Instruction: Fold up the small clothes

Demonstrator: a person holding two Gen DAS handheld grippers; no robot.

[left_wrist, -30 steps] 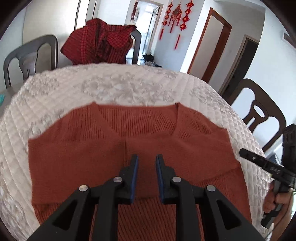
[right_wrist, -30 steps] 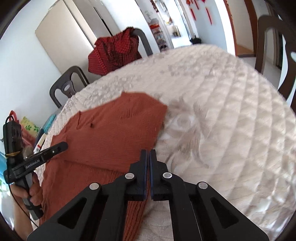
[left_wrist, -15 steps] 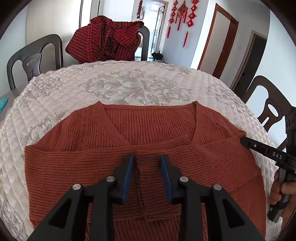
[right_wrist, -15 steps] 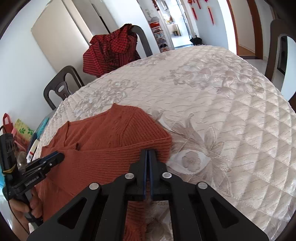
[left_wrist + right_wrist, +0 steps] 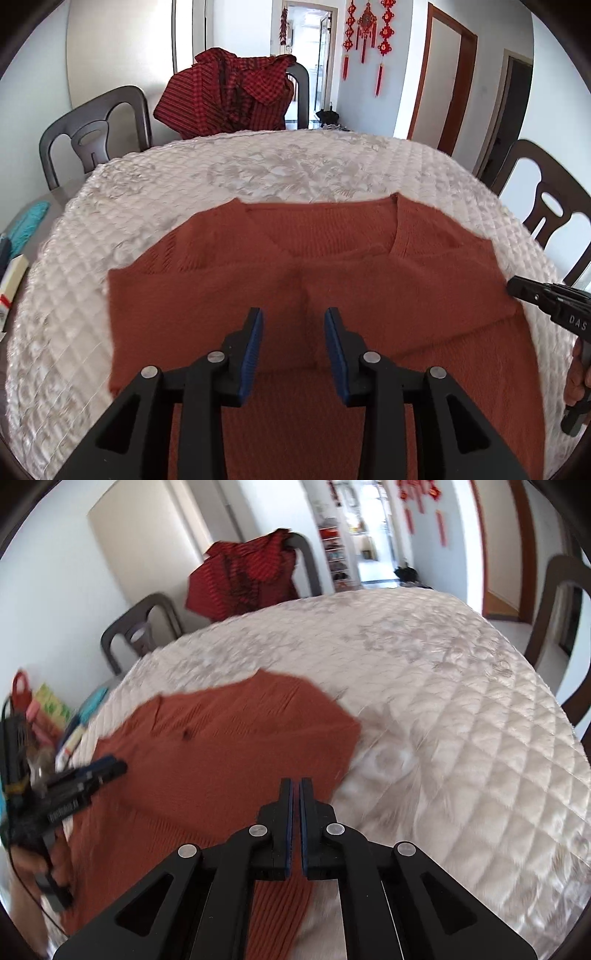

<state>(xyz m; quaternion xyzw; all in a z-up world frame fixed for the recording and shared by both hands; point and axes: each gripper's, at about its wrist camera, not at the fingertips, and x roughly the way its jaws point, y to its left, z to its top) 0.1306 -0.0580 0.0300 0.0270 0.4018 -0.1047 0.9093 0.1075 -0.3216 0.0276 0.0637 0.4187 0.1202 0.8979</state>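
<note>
Lying flat on the quilted white table [image 5: 155, 229]: one rust-orange knit sweater [image 5: 369, 266], V-neck turned to the table's far side, both sleeves folded across its chest. Left gripper [image 5: 293, 332]: above the sweater's middle, jaws opening, nothing between them, only the knit below. Right gripper [image 5: 295, 794]: over the sweater's right edge, jaws closed, gripping nothing. Red checked garment [image 5: 229, 96]: draped over a dark chair [image 5: 92, 125] beyond the sweater. Red hanging ornaments [image 5: 365, 33]: on the wall beyond the sweater.
</note>
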